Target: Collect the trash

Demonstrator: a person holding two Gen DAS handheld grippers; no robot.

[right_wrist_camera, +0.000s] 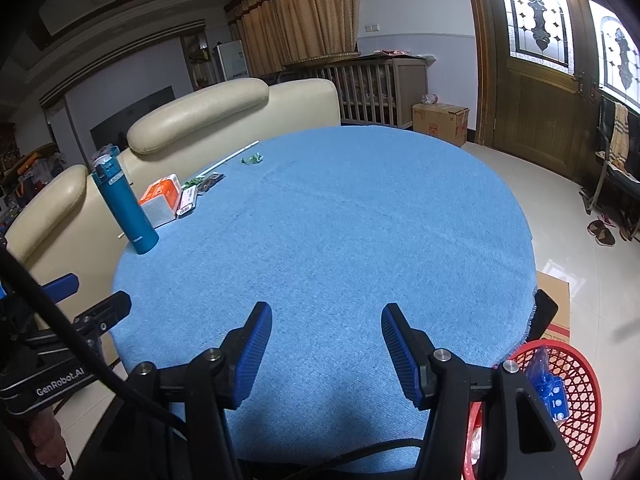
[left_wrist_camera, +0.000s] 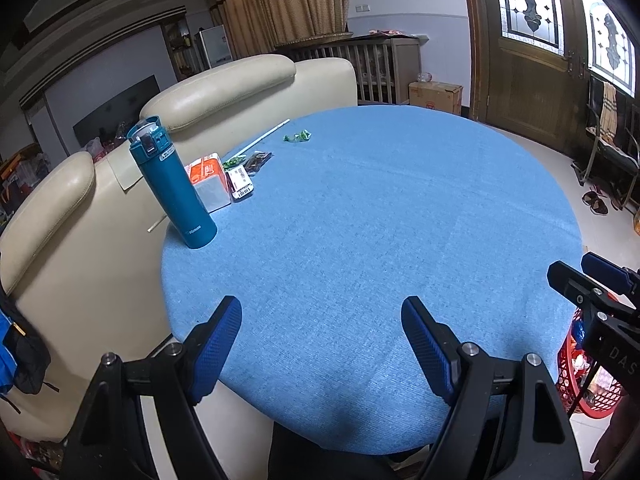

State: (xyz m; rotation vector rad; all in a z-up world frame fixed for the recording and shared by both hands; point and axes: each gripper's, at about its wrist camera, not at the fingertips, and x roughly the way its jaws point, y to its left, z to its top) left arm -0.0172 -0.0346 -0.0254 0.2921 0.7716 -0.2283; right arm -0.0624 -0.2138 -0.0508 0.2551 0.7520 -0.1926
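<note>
A round table [left_wrist_camera: 380, 248] [right_wrist_camera: 340, 232] with a blue cloth holds a crumpled green wrapper [left_wrist_camera: 298, 136] [right_wrist_camera: 252, 159] at its far side. Nearer the sofa lie a dark wrapper [left_wrist_camera: 259, 160] [right_wrist_camera: 211, 181], a small green wrapper [left_wrist_camera: 233, 162], a white labelled pack [left_wrist_camera: 240, 181] [right_wrist_camera: 187, 200] and an orange tissue pack [left_wrist_camera: 210, 179] [right_wrist_camera: 161, 197]. A red mesh basket [right_wrist_camera: 572, 396] [left_wrist_camera: 588, 380] with a blue wrapper [right_wrist_camera: 550, 384] inside stands on the floor at the right. My left gripper [left_wrist_camera: 322, 346] is open over the near table edge with nothing between its fingers. My right gripper [right_wrist_camera: 326, 354] is open and holds nothing.
A teal flask [left_wrist_camera: 172, 184] [right_wrist_camera: 124, 208] stands upright at the table's left edge. A white rod [left_wrist_camera: 264, 138] [right_wrist_camera: 230, 158] lies at the far left. A cream sofa [left_wrist_camera: 224, 92] backs onto the table. Cardboard boxes [right_wrist_camera: 440, 122] [right_wrist_camera: 554, 304] sit on the floor.
</note>
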